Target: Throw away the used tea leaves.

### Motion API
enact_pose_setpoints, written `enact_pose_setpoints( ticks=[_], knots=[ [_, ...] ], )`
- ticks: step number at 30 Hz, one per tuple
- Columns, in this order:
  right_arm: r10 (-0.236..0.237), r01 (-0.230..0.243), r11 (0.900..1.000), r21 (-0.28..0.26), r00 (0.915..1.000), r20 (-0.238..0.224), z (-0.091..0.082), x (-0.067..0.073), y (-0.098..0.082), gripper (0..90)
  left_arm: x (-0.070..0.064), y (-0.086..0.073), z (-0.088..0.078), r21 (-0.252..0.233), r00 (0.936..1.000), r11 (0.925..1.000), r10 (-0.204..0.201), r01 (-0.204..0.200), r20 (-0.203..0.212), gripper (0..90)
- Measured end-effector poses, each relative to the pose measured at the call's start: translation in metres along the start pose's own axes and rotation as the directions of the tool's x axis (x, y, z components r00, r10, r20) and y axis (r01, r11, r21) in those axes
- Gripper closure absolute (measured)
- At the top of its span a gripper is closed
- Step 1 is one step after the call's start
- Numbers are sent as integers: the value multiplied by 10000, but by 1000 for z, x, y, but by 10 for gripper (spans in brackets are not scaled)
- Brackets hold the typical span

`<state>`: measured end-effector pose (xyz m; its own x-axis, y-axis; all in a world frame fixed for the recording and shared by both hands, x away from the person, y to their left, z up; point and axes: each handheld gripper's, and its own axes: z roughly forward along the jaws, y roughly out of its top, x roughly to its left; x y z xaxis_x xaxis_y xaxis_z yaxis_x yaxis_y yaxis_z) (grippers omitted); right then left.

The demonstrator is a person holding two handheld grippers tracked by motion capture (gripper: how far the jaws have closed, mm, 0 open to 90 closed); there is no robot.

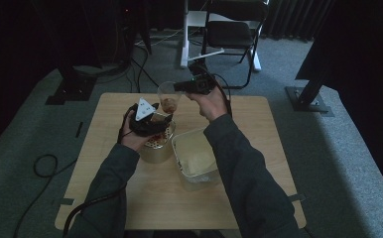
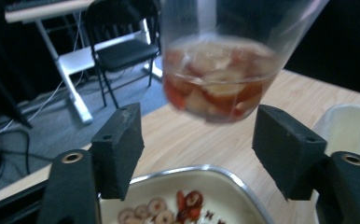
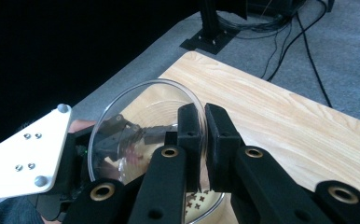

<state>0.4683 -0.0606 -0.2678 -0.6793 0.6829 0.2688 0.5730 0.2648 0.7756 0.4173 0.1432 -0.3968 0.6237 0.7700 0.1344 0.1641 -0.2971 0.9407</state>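
Both sleeves (image 1: 244,168) are dark grey-green, long and loose. The left gripper (image 2: 206,154) has two thick black jaws ending in blocky rubber-like pads (image 2: 120,144), each arm carrying a brass-ringed hole (image 2: 72,157). A pale grey three-cornered plate (image 1: 143,109) with small screws sits on its body. A black cable (image 1: 88,206) trails from it. The right gripper (image 3: 205,135) shows the same black arms, brass rings and square pads.
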Motion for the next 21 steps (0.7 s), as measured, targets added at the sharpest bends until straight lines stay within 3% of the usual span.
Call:
enact_pose_setpoints(
  ticks=[5,8,14,21],
  knots=[
    [101,-98,9999,131,9995,-284,5,3,-1,859,0,5,4,17,10000,10000,-6,6,-21,323],
    [112,-103,9997,213,9991,-406,8,4,-1,859,-1,6,4,20,10000,10000,52,-52,-65,367],
    [-148,155,9993,335,9997,-208,9,4,-2,841,-2,5,2,91,9997,9998,201,-199,-150,419],
    [-558,558,9984,-54,9984,101,4,1,-5,559,3,4,-1,2,9996,10000,8,-8,-290,423]
  ],
)
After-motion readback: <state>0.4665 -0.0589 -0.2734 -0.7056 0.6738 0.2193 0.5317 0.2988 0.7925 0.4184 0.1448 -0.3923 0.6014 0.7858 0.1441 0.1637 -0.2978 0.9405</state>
